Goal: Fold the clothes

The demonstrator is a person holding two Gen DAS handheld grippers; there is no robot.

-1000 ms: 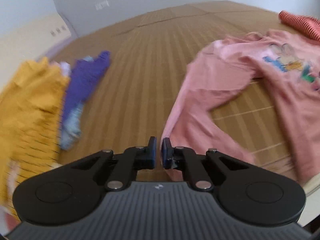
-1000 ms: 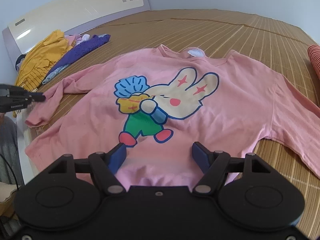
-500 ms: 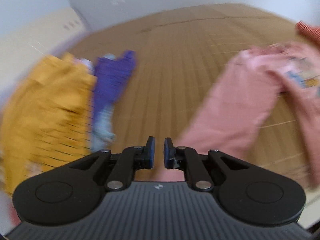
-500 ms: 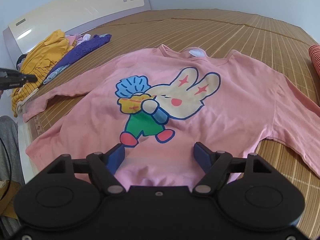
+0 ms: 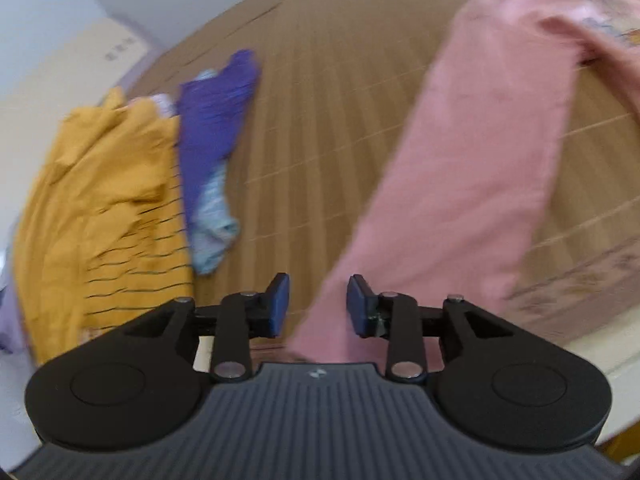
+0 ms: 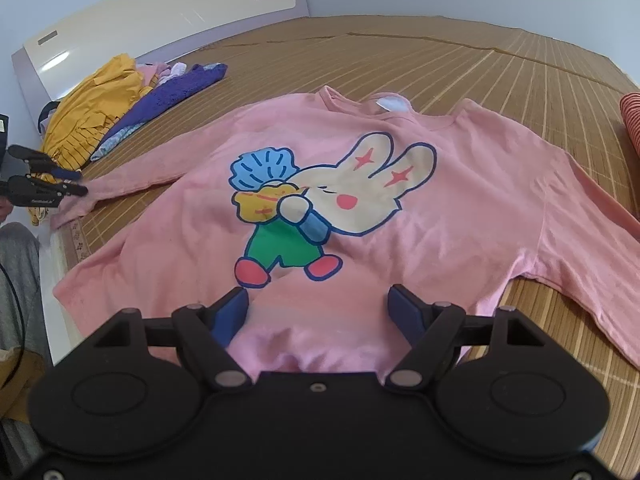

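A pink sweatshirt with a rabbit print lies face up on the bamboo mat. Its left sleeve is stretched out straight toward the mat's edge. My left gripper sits at the sleeve's cuff with its jaws opening; the cuff lies between and under the blue pads, which do not press on it. The right wrist view also shows the left gripper at the far left. My right gripper hovers open over the sweatshirt's hem, with nothing gripped.
A pile of clothes lies near the headboard: a yellow striped garment and a purple one. A red striped item sits at the right edge. The bed's edge and a person's grey clothing are at the left.
The left gripper's jaws went from shut to parted, and it shifted toward the clothes pile. The left sleeve went from bent to pulled out straight. The right gripper stayed put.
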